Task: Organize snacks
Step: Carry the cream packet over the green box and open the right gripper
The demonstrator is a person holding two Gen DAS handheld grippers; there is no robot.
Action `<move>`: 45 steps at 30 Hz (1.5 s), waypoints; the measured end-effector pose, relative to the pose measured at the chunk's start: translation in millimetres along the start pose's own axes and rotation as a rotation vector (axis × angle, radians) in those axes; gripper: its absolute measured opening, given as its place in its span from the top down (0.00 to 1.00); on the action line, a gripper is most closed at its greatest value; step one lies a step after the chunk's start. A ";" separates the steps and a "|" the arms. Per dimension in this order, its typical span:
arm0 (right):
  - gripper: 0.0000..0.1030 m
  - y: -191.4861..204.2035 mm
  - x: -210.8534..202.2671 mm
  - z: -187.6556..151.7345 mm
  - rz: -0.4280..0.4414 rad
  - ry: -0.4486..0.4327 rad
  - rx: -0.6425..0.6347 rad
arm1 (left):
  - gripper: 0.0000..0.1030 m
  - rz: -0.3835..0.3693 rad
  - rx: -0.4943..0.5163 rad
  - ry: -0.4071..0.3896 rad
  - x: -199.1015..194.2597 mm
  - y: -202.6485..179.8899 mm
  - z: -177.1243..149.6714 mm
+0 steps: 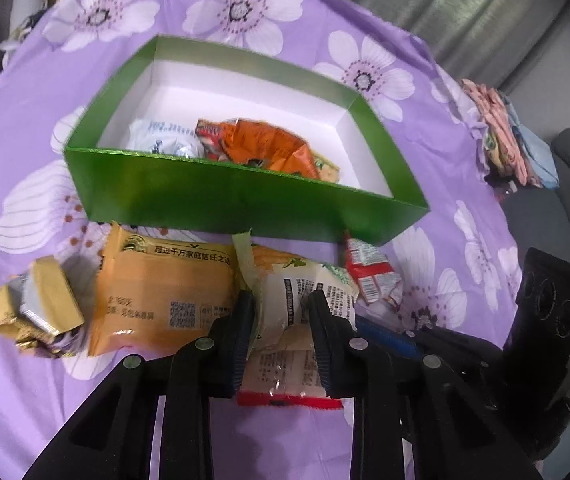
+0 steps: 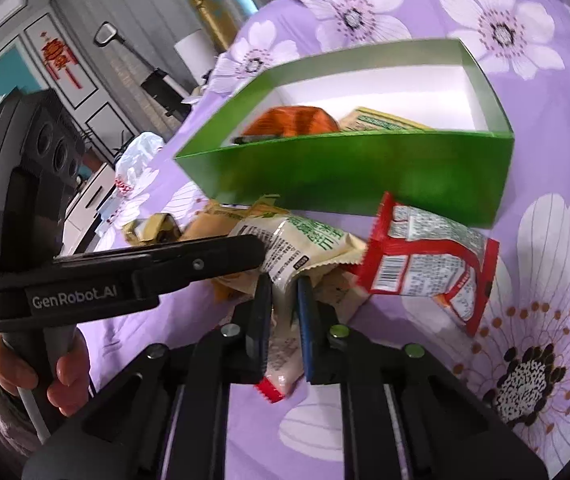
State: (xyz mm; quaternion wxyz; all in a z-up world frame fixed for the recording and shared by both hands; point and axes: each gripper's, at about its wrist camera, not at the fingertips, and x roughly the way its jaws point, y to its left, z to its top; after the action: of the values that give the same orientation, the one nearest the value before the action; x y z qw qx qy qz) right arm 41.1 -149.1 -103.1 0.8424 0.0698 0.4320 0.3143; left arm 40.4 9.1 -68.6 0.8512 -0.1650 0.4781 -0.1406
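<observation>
A green box (image 1: 221, 196) with a white inside holds an orange packet (image 1: 269, 146) and a white packet (image 1: 165, 142). The box also shows in the right wrist view (image 2: 365, 172). My left gripper (image 1: 281, 300) straddles a white and green snack packet (image 1: 305, 284) lying on the cloth; its jaws stand apart around it. My right gripper (image 2: 285, 280) is shut on the same packet (image 2: 285, 248). An orange packet (image 1: 165, 292), gold wrapped sweets (image 1: 37, 308) and a red and white packet (image 1: 369, 276) lie in front of the box.
A purple cloth with white flowers (image 1: 25, 128) covers the table. A pile of folded cloths (image 1: 513, 136) lies at the right edge. The left gripper's body (image 2: 125, 276) crosses the right wrist view at the left.
</observation>
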 end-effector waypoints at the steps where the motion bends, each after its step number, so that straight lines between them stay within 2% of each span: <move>1: 0.88 1.8 -2.8 0.1 0.004 -0.005 -0.006 | 0.72 -0.006 0.002 -0.014 -6.9 -0.7 -1.2; 10: 0.88 27.7 -39.7 21.1 0.021 -0.117 -0.094 | 0.72 -0.045 0.032 -0.131 -47.6 -15.2 15.0; 17: 0.88 18.2 -50.8 58.4 -0.032 -0.192 -0.126 | 0.72 -0.042 0.082 -0.156 -38.6 -34.7 49.5; 25: 0.87 -14.9 -25.3 84.6 -0.107 -0.158 -0.103 | 0.72 0.013 0.107 -0.111 5.8 -40.1 77.3; 32: 0.84 -18.3 -7.7 87.5 -0.161 -0.127 -0.124 | 0.72 0.069 0.117 -0.108 23.8 -38.2 82.6; 36: 0.75 -16.8 -7.3 85.1 -0.194 -0.129 -0.132 | 0.72 0.097 0.126 -0.141 18.2 -39.5 81.6; 37: 0.69 -16.5 -9.1 84.9 -0.198 -0.134 -0.130 | 0.70 0.107 0.131 -0.146 16.4 -39.7 81.6; 38: 0.62 -15.7 -12.0 84.1 -0.202 -0.142 -0.129 | 0.64 0.116 0.137 -0.151 14.0 -40.1 81.0; 41: 0.55 -11.9 -21.7 80.7 -0.214 -0.162 -0.130 | 0.32 0.148 0.156 -0.187 1.5 -43.7 77.1; 42: 0.54 -10.5 -26.1 78.7 -0.215 -0.167 -0.130 | 0.27 0.154 0.164 -0.207 -4.3 -45.5 74.9; 45: 0.47 -5.9 -39.3 72.4 -0.219 -0.184 -0.132 | 0.27 0.180 0.186 -0.242 -17.7 -51.5 71.1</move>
State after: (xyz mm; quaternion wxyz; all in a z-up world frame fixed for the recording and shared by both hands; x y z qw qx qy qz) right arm 82.8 -165.9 -33.9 0.9105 -0.0046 0.3364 0.2405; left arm 88.4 -20.2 1.1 0.9232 -0.0579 0.3700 -0.0863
